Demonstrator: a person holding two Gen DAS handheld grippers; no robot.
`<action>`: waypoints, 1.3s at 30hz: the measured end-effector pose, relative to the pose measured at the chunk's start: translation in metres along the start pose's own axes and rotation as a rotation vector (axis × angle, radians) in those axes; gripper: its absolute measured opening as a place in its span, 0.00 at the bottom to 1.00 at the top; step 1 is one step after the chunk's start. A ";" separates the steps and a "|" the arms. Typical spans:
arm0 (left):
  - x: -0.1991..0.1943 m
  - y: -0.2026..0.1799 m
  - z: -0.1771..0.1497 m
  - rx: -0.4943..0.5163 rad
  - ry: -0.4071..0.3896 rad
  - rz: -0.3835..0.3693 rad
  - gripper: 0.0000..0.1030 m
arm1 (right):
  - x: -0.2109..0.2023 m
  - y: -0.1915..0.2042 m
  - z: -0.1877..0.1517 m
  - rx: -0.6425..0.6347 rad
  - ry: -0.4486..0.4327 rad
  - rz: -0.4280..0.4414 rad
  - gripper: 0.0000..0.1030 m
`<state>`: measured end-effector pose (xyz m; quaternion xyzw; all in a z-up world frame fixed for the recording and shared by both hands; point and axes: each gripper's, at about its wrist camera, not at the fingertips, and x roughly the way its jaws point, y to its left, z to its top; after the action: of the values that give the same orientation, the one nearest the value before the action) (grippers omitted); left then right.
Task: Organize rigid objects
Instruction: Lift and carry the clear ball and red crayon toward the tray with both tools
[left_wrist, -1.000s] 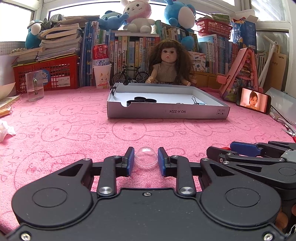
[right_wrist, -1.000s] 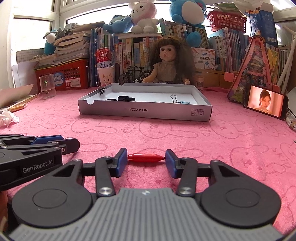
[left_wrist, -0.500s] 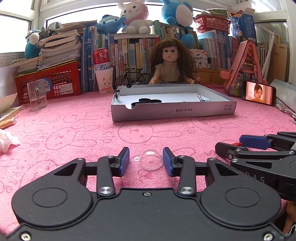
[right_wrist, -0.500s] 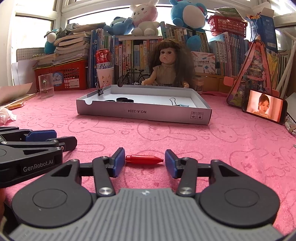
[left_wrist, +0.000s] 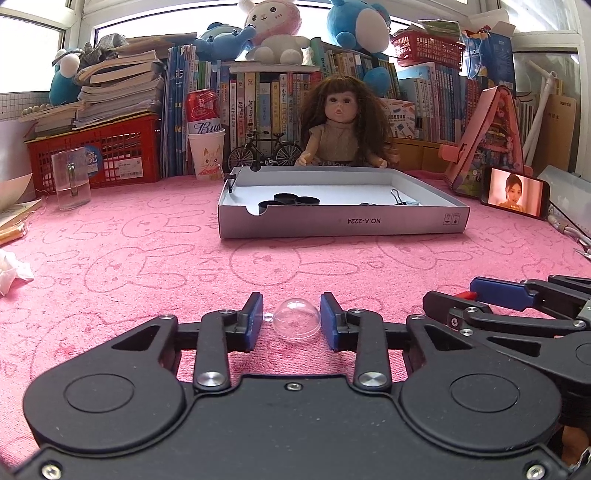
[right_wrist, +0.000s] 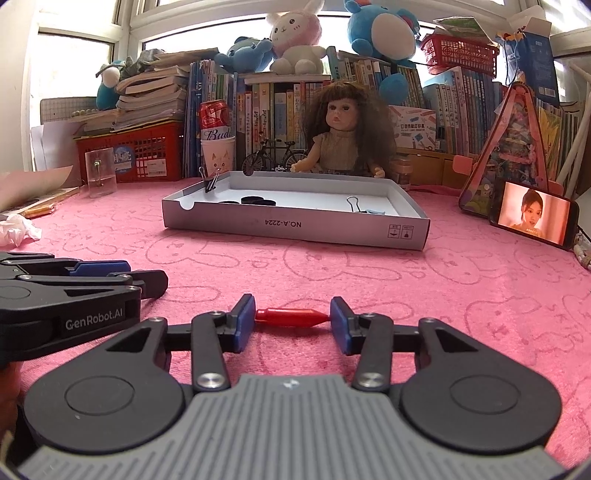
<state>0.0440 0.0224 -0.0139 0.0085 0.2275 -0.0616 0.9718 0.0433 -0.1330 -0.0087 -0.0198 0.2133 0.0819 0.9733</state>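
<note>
A clear plastic dome (left_wrist: 295, 319) rests on the pink cloth between the blue pads of my left gripper (left_wrist: 291, 308). Its jaws are closing; the right pad is at the dome, and a small gap shows on the left. In the right wrist view a red pointed piece (right_wrist: 288, 316) lies crosswise in my right gripper (right_wrist: 292, 314). Those jaws are closing too, and both pads touch its ends. A grey cardboard tray (left_wrist: 343, 223) stands ahead, holding black round caps (left_wrist: 288, 199) and a binder clip (left_wrist: 397, 195). The two grippers sit side by side.
A doll (left_wrist: 340, 125), a toy bicycle and rows of books stand behind the tray. A glass mug (left_wrist: 70, 177) and a red basket are at the far left, crumpled tissue (left_wrist: 11, 275) at the left edge. A phone (left_wrist: 515, 192) leans at the right.
The left jaws let go of the dome, widened, then narrowed again around it. The right jaws widened and then came in onto the ends of the red piece.
</note>
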 end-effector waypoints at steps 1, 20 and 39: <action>-0.001 -0.001 0.000 0.001 -0.002 -0.002 0.31 | 0.000 0.000 0.001 0.000 -0.002 0.000 0.48; -0.003 -0.016 0.014 -0.011 0.002 0.004 0.31 | -0.006 -0.009 0.008 0.027 -0.026 -0.029 0.48; -0.001 -0.023 0.023 -0.011 -0.006 -0.007 0.31 | -0.007 -0.021 0.012 0.056 -0.035 -0.057 0.48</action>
<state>0.0504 -0.0016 0.0075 0.0020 0.2249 -0.0635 0.9723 0.0451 -0.1537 0.0055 0.0028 0.1977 0.0483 0.9791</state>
